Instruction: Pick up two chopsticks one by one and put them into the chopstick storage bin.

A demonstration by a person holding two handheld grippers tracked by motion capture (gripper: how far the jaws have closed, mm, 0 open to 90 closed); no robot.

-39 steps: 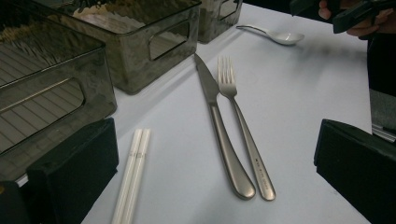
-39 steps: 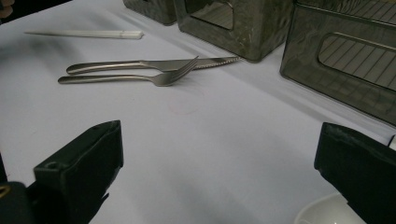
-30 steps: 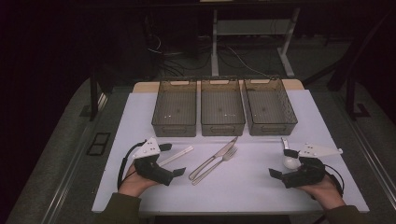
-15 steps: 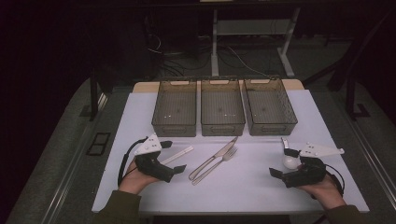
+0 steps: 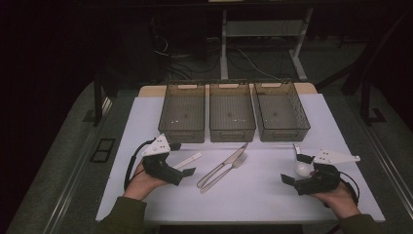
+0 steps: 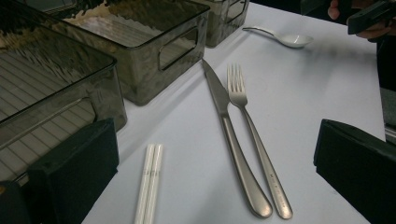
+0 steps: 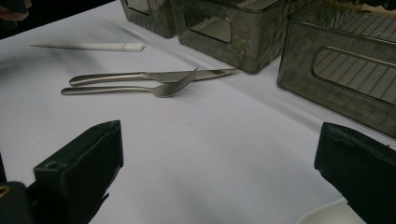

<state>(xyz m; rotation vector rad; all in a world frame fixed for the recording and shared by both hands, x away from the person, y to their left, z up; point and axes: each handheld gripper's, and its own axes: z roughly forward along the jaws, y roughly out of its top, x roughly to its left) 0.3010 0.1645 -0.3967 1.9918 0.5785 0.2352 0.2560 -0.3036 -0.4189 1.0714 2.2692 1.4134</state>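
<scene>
Three see-through grey plastic bins are lined up side by side at the far edge of the white worktop (image 5: 146,131): the left bin (image 5: 185,111), the middle bin (image 5: 232,110) and the right bin (image 5: 281,109). They are all empty inside, so it looks like a sorting job, with one bin kept for each kind of thing.

The things to be sorted are laid out in front of the bins, within easy reach. A silver metal knife (image 6: 229,130) and a silver metal fork (image 6: 254,135) are placed close together in the middle, handles toward the person, the knife tip near the middle bin. A pair of white paper-wrapped chopsticks (image 6: 150,182) is laid just beside the left gripper (image 5: 181,161), between its jaws in the left gripper view. A white spoon (image 6: 285,38) is laid near the right gripper (image 5: 296,169), close to the right bin.

Both grippers are held low over the worktop, one at each side, so that each hand is next to the things on its own side. The jaws of the left gripper are spread wide and nothing is held in them. The jaws of the right gripper are spread wide too, with nothing between them. The chopsticks seem likely to be picked up first, since the left jaws are already pointed at them
</scene>
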